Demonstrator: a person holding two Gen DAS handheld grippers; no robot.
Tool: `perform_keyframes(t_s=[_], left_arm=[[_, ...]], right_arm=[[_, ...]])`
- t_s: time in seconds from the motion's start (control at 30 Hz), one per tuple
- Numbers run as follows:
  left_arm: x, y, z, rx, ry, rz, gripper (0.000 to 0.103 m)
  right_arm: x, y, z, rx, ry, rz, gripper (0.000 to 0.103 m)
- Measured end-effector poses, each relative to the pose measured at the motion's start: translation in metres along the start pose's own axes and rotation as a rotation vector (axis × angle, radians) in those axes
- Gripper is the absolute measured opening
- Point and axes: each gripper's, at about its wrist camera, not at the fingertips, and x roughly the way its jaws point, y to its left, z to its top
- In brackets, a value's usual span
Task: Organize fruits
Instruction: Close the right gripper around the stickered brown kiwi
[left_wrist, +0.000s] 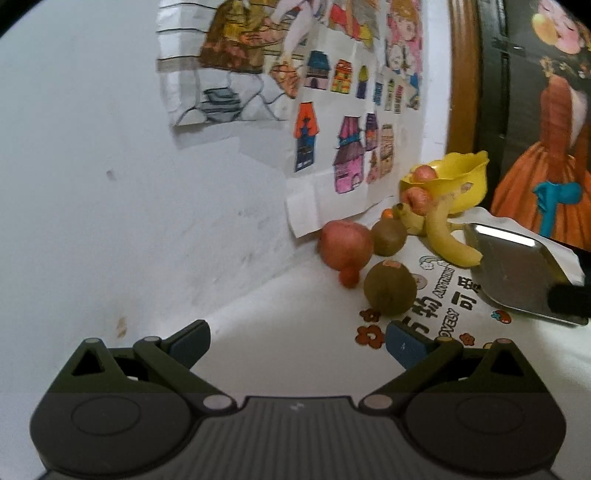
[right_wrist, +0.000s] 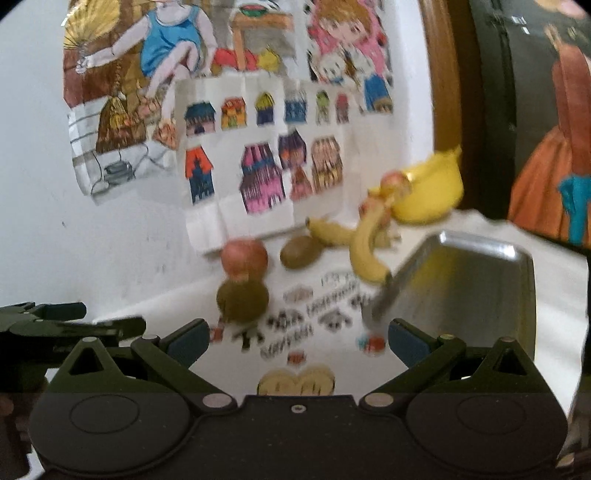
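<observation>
Over at the right of the left wrist frame a yellow bowl (left_wrist: 448, 184) sits against the wall with a pinkish fruit (left_wrist: 424, 172) inside it, and another one (left_wrist: 416, 199) hangs just below its rim; hard to tell if that one is in or out. Just right of it lies a steel tray (left_wrist: 517, 269), nothing in it. The loose fruit is bunched mid-frame on the white tablecloth (left_wrist: 295, 314): a red apple (left_wrist: 345, 243), two kiwis (left_wrist: 388, 291) (left_wrist: 388, 236), a small orange-red fruit (left_wrist: 349, 277) touching the apple, and a banana (left_wrist: 447, 236) right beside the tray's edge. The cloth print reads "LOVELY" and "ANYTHING" plus some Chinese characters. Left gripper (left_wrist: 297, 341) is spread wide, holding nothing. Right gripper (right_wrist: 297, 341) is also released and empty, low in its blurry frame.
</observation>
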Motion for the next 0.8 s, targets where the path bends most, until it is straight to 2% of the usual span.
perform_keyframes(t_s=[0.2, 0.3, 0.5, 0.6, 0.8], left_arm=[[0.017, 0.013, 0.011, -0.01, -0.005, 0.02, 0.103], [0.025, 0.022, 0.016, -0.016, -0.003, 0.028, 0.103], [0.039, 0.033, 0.021, -0.022, 0.013, 0.028, 0.103], [0.044, 0.035, 0.022, -0.012, 0.018, 0.02, 0.103], [0.053, 0.036, 0.026, 0.001, 0.029, -0.003, 0.103]], right_arm=[[0.043, 0.0, 0.019, -0.103, 0.032, 0.078, 0.102], [0.068, 0.006, 0.021, -0.145, 0.075, 0.126, 0.102], [0.121, 0.022, 0.025, -0.153, 0.185, 0.235, 0.102], [0.144, 0.031, 0.026, -0.184, 0.207, 0.24, 0.101], [0.179, 0.035, 0.023, -0.198, 0.242, 0.257, 0.093]])
